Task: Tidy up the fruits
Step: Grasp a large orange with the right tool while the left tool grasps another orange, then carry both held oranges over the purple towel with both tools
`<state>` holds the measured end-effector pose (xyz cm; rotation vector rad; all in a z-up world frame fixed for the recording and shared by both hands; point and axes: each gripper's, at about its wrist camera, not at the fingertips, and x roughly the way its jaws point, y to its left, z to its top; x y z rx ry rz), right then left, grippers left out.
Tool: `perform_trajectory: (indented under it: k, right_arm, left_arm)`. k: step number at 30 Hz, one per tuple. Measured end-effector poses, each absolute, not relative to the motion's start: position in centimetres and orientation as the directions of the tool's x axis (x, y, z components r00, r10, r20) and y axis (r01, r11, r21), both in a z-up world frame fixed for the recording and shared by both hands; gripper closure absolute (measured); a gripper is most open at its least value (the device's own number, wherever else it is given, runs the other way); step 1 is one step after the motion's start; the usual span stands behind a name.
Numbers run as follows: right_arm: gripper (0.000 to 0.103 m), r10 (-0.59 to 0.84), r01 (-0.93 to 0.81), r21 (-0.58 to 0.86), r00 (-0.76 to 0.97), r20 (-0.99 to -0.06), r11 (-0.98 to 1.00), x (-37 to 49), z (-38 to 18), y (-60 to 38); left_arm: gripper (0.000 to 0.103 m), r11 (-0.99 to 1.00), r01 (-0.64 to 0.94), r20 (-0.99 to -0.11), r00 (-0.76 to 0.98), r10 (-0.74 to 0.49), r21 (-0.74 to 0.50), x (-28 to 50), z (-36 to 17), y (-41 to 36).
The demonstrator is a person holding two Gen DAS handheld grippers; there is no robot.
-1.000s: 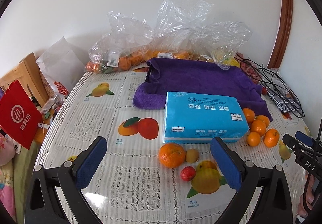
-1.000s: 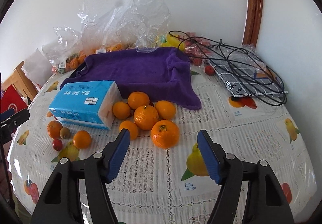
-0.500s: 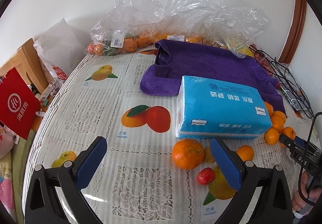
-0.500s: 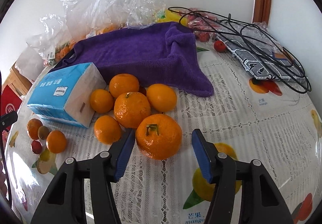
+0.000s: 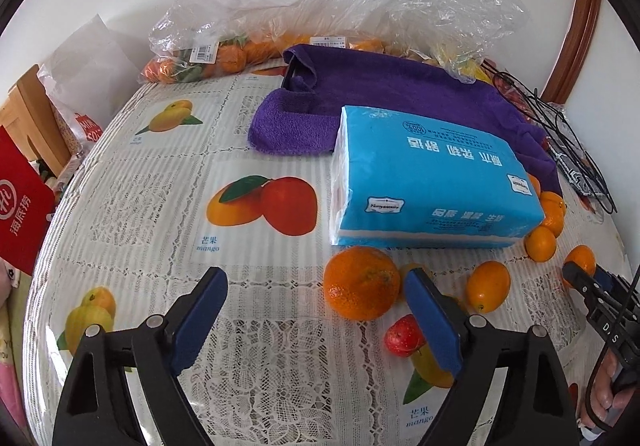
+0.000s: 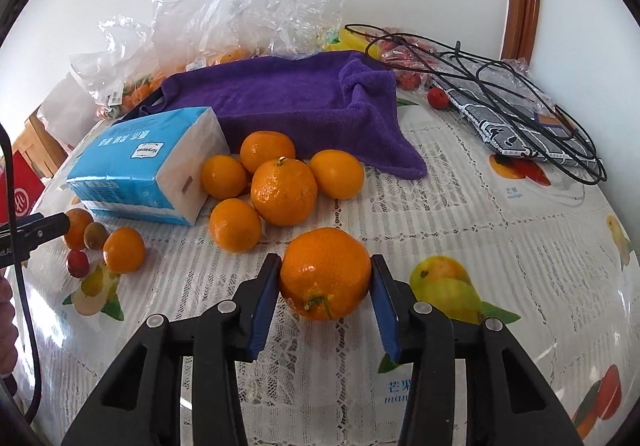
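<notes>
My right tool (image 6: pixel 325 288) has its 2 blue pads against the sides of the front orange (image 6: pixel 325 274), closed to the fruit's width, stem end turned toward me; whether it already bears the weight I cannot tell. My left tool (image 5: pixel 316 320) stands wide open and holds nothing.

Largest to smallest: the counter (image 6: pixel 500 246) under its lace cloth carries the purple towel (image 6: pixel 288 101) at the back, the blue tissue pack (image 6: pixel 140 169) left of centre, then a cluster of 5 oranges (image 6: pixel 284 191) between pack and towel corner, just beyond my right tool.

The relation that matters: the gripped orange sits dead centre between the right pads, so a straight lift should clear it, I judge. The left tool is nearer the big orange (image 5: pixel 362 282), which lies ahead and right of its centre.

Half a second ago the right pads stood apart from this orange; now they touch it.
</notes>
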<state>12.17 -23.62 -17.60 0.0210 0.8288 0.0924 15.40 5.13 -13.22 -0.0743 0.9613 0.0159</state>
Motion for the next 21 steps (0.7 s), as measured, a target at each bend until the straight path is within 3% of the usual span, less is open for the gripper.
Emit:
perform_trajectory:
  k: [9, 12, 13, 21]
  right_arm:
    - [0.059, 0.124, -0.065, 0.107, 0.652, -0.748, 0.992, 12.4, -18.0, -24.1]
    - [0.060, 0.122, -0.064, 0.105, 0.654, -0.747, 0.992, 12.4, -17.9, -24.0]
    - [0.060, 0.120, -0.064, 0.104, 0.655, -0.746, 0.993, 12.3, -17.9, -24.0]
    - [0.060, 0.112, -0.047, 0.110, 0.682, -0.723, 0.993, 11.0, -16.9, -23.9]
  left_arm:
    - [0.034, 0.992, -0.026, -0.831, 0.549, -0.086, -0.120, 16.0, -14.6, 4.8]
    - [0.050, 0.994, -0.008, -0.834, 0.544, -0.089, -0.111, 16.0, -15.0, 4.2]
    - [0.062, 0.995, 0.005, -0.832, 0.547, -0.090, -0.104, 16.0, -15.0, 4.0]
    - [0.061, 0.991, -0.010, -0.829, 0.549, -0.107, -0.134, 15.3, -14.1, 4.9]
